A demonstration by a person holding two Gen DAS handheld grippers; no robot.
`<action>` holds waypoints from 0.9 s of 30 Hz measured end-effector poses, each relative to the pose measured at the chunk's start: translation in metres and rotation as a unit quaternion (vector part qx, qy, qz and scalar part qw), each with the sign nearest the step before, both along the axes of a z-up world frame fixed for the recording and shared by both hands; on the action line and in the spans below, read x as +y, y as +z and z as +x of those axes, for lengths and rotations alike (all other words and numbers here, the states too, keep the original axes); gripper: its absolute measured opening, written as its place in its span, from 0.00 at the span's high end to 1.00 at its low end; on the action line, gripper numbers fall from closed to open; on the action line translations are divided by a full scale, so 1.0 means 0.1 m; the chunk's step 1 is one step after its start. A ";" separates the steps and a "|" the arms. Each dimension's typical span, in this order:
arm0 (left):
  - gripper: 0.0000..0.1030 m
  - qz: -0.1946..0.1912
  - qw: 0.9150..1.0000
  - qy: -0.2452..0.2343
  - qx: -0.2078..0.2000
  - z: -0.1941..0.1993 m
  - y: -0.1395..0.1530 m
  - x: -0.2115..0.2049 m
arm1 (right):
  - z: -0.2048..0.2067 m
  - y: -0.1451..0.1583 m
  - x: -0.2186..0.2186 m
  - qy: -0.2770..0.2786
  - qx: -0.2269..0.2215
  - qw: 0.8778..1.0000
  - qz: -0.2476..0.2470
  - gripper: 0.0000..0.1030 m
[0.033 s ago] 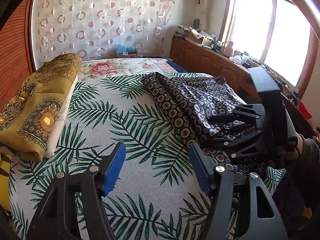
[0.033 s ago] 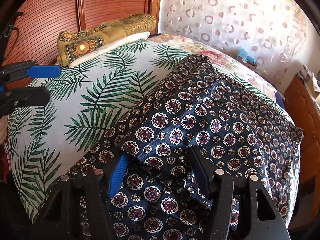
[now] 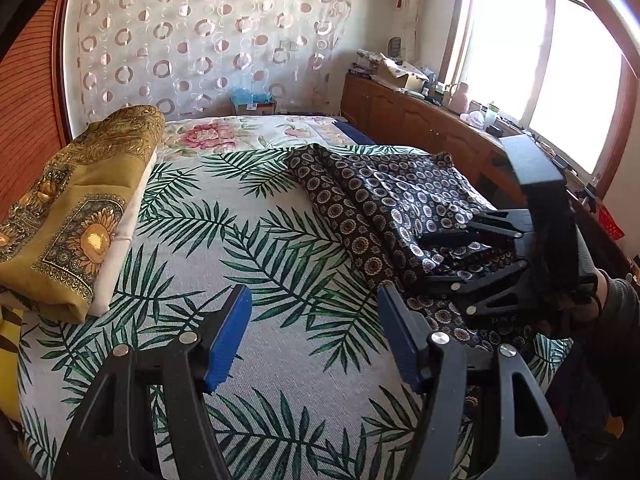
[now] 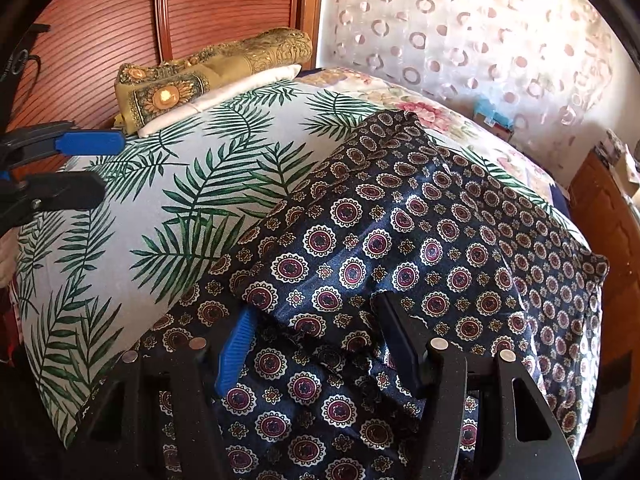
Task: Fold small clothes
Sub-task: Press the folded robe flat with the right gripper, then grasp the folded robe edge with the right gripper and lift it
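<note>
Two grippers: right gripper [image 4: 316,344] straddles the patterned garment [image 4: 400,240], grip uncertain; left gripper [image 3: 316,336] gapes empty above the bed [image 3: 280,360] — next, pinch a hem.

garment [image 3: 384,204] on bed [image 3: 280,340], pillow [image 3: 80,208] left, cabinet [image 3: 420,128] perhaps behind

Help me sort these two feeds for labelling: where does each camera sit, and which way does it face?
Left wrist: on the left gripper, facing along the palm-leaf bedspread toward the curtain; own open blue-padded fingers, plus the right gripper and a sleeve.
Right wrist: on the right gripper, low over the dark patterned garment, facing the headboard; the left gripper at the edge.
Shared: garment, bedspread, gold folded cloth, curtain.
</note>
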State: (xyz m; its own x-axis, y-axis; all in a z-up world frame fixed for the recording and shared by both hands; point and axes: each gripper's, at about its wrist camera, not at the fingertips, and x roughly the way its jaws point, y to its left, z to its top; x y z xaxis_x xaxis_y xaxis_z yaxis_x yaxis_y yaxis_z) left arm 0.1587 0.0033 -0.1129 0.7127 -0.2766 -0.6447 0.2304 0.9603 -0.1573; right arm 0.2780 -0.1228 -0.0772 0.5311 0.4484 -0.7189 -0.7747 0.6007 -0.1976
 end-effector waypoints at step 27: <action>0.36 0.015 0.998 -0.046 0.042 0.72 -0.18 -0.38 | 1.46 0.80 -1.26 -0.176 -0.006 0.976 0.124 0.82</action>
